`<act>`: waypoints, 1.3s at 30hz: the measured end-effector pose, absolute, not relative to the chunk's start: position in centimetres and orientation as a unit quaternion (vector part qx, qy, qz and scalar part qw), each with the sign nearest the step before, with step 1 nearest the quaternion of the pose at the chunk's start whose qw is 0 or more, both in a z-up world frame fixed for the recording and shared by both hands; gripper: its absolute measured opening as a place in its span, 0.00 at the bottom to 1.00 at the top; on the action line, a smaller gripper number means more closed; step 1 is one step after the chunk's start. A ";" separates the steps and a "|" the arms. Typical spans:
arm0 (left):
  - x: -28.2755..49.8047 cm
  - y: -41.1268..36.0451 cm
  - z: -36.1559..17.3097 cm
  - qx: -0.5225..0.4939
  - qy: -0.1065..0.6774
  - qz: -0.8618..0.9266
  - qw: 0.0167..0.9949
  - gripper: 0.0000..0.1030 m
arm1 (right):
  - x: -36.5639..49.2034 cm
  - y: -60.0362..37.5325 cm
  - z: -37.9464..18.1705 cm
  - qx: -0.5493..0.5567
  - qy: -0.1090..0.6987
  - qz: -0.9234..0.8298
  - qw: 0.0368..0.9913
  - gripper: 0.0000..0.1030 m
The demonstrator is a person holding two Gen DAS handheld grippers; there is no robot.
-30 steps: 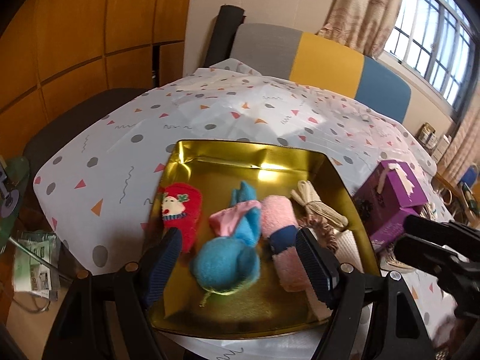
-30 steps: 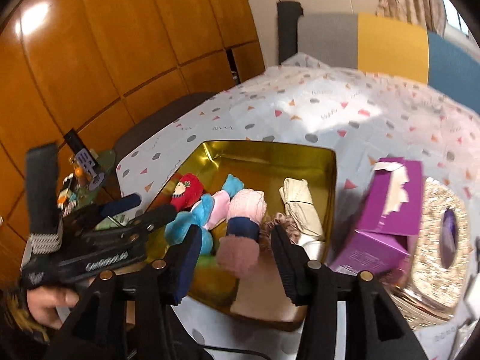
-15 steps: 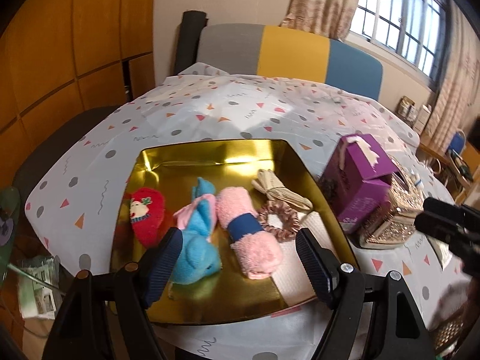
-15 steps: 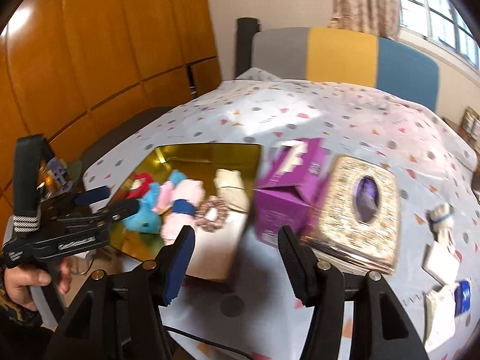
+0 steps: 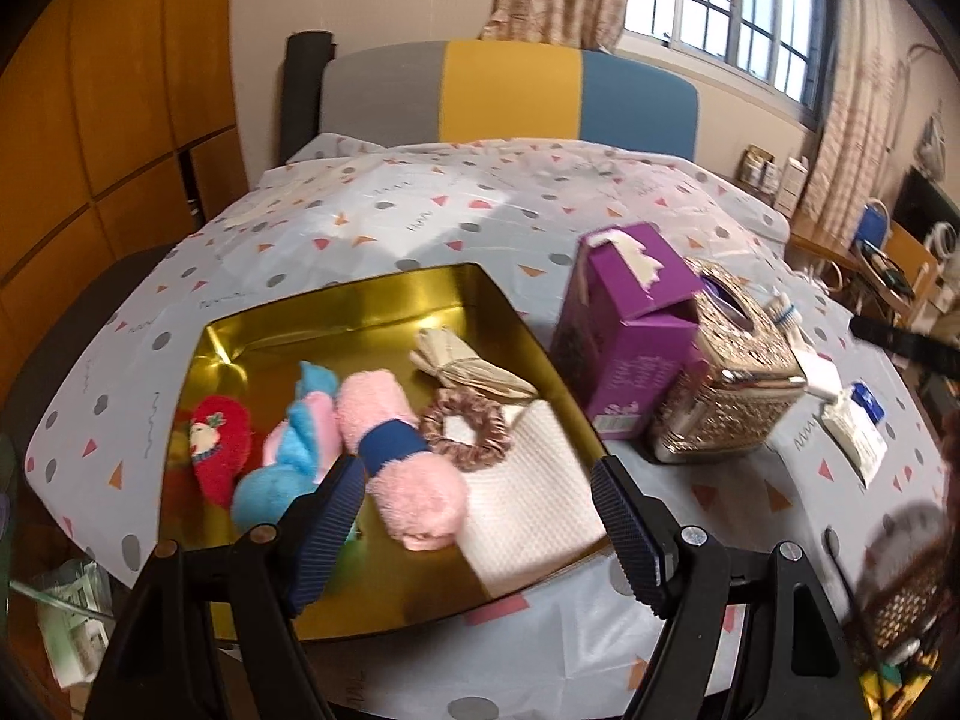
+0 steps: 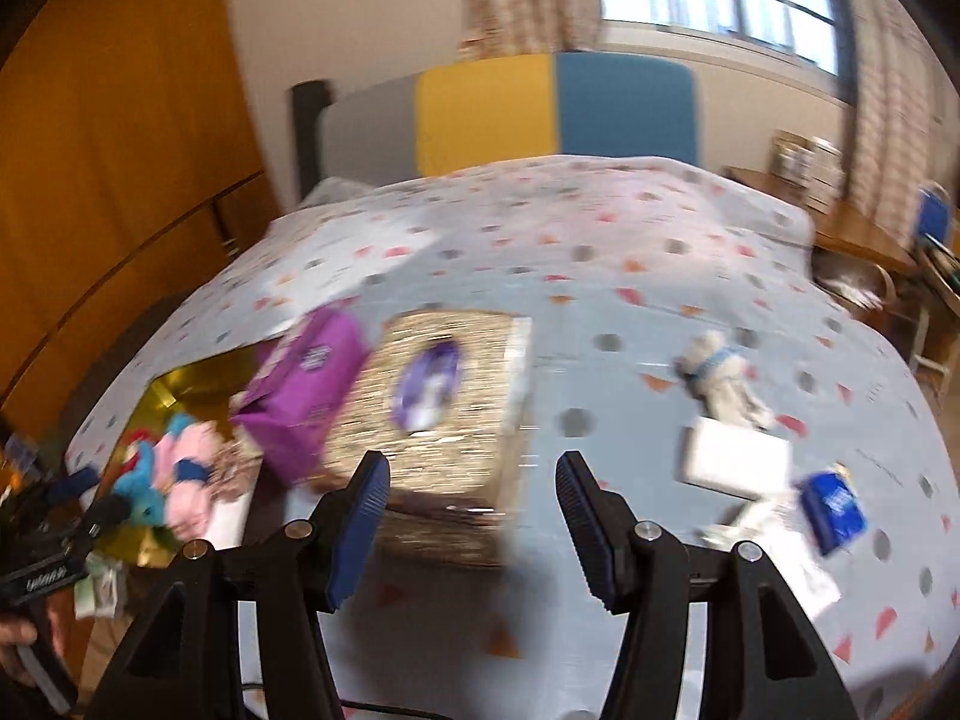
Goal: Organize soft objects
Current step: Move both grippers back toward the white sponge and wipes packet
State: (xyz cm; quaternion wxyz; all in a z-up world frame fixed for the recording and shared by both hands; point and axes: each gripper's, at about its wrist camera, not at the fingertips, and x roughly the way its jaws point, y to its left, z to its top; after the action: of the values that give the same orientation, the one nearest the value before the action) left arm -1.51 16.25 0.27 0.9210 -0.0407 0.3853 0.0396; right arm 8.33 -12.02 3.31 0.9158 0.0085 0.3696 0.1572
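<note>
Both spread and empty: left gripper above gold tray near edge, right gripper, jaws just widened, over glitter box right of tray

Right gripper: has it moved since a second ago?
Yes. The right gripper has swung rightward off the gold tray; it now frames the glittery tissue box, jaws open and empty, having just opened wider.

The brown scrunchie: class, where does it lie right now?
In the left wrist view, the brown scrunchie lies inside the gold tray, right of the pink rolled towel, overlapping the far edge of the white cloth.
</note>
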 end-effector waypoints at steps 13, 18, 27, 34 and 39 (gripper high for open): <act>-1.4 15.8 -0.5 -0.049 0.394 0.020 0.918 0.76 | 7.2 -28.9 5.4 0.210 0.315 -0.038 0.925 0.62; -1.2 15.6 -0.5 -0.056 0.398 0.010 0.916 0.76 | 7.0 -32.1 3.8 0.253 0.342 -0.083 0.901 0.63; -1.1 14.3 -0.3 -0.038 0.400 -0.018 0.916 0.76 | 12.1 -31.8 -1.6 0.235 0.495 -0.016 0.836 0.64; -0.8 13.9 -0.3 -0.034 0.405 -0.029 0.913 0.76 | 15.4 -33.1 -5.8 0.243 0.544 -0.065 0.800 0.64; -0.4 13.1 -0.3 -0.028 0.411 -0.044 0.910 0.76 | 15.6 -32.7 -7.8 0.291 0.575 -0.042 0.763 0.67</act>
State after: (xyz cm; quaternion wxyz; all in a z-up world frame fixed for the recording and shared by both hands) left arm -0.41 13.09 -0.31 0.9102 -0.0278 0.4109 -0.0440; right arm 15.57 -32.74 -7.81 0.7632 0.2913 0.5753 -0.0422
